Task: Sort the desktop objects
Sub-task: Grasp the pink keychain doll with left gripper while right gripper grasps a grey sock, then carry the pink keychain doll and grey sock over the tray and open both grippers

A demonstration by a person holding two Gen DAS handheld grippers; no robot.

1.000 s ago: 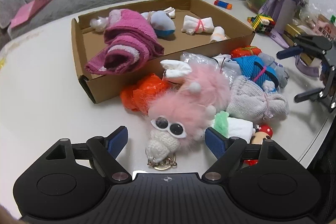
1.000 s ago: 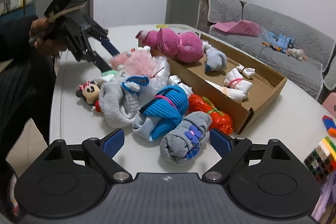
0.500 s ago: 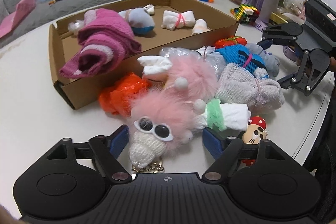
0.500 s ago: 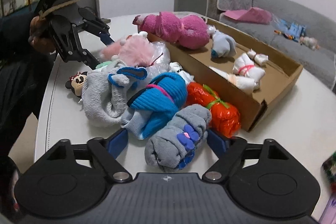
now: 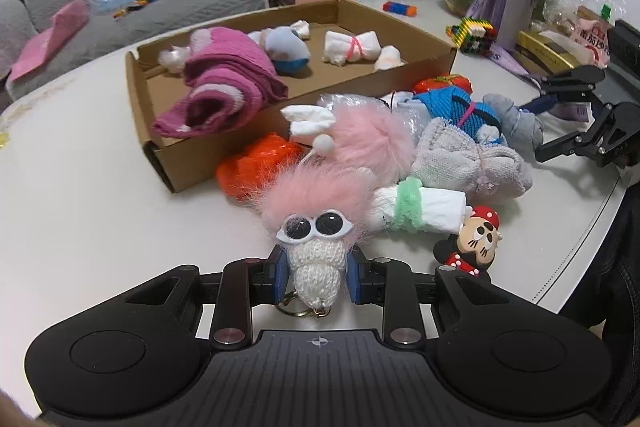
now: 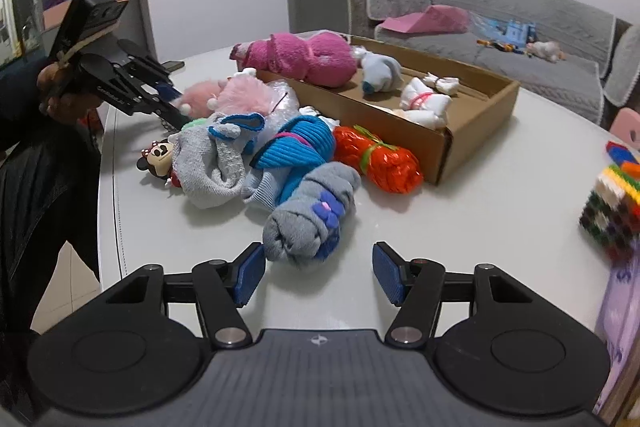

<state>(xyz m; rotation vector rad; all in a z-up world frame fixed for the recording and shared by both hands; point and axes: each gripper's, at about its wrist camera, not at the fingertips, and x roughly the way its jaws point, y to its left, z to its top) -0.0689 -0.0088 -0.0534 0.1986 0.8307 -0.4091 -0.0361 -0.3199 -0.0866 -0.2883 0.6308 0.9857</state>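
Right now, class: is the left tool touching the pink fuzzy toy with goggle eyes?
Touching. The left wrist view shows the closing left tool with both blue pads against the pink fuzzy toy's white knitted snout.

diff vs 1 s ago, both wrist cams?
The left gripper moved in on the pink furry keychain toy; its jaws are closing, and the pads now press the white knitted snout. The right gripper advanced to the grey rolled sock; its jaws are closing, with the sock's end between them, not yet clamped. The cardboard box, its contents and the rest of the pile stayed put.
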